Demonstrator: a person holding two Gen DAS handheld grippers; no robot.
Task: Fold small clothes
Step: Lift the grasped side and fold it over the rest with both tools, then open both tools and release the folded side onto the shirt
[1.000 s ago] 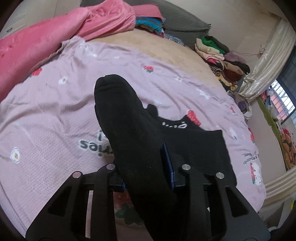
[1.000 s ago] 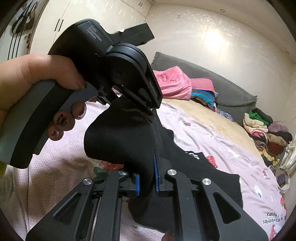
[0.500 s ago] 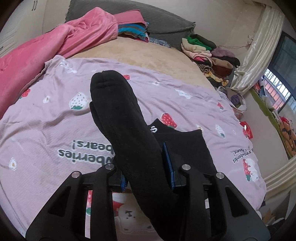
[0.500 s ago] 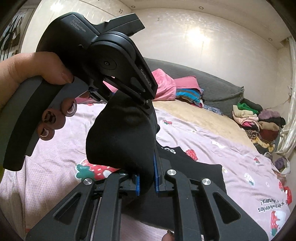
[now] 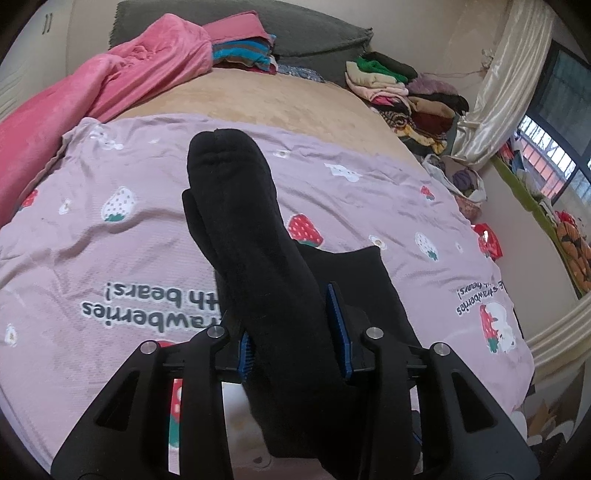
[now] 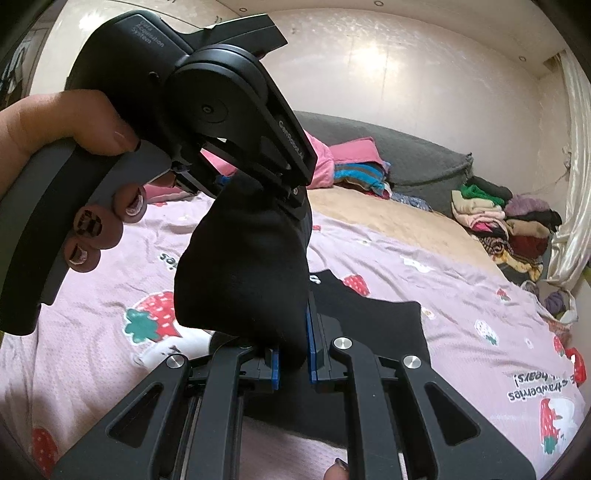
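Note:
A black sock [image 5: 255, 266] is held in the air between both grippers above the bed. My left gripper [image 5: 293, 332] is shut on the sock, whose toe end sticks up ahead of its blue pads [image 5: 335, 306]. In the right wrist view my right gripper [image 6: 293, 350] is shut on the same sock [image 6: 243, 273], and the left gripper's body and the hand holding it [image 6: 207, 122] grip the sock's upper end. A black garment [image 6: 369, 321] lies flat on the bed below; it also shows in the left wrist view [image 5: 354, 269].
The bed carries a lilac strawberry-print sheet [image 5: 110, 236]. A pink blanket [image 5: 110, 85], folded clothes [image 5: 243, 55] and a grey cushion [image 5: 295, 29] lie at the head. A clothes pile [image 5: 406, 92] sits at the far right by a curtain [image 5: 509, 74].
Both grippers have risen and tilted with the sock, so more of the room and the head of the bed shows. Both grips are unchanged.

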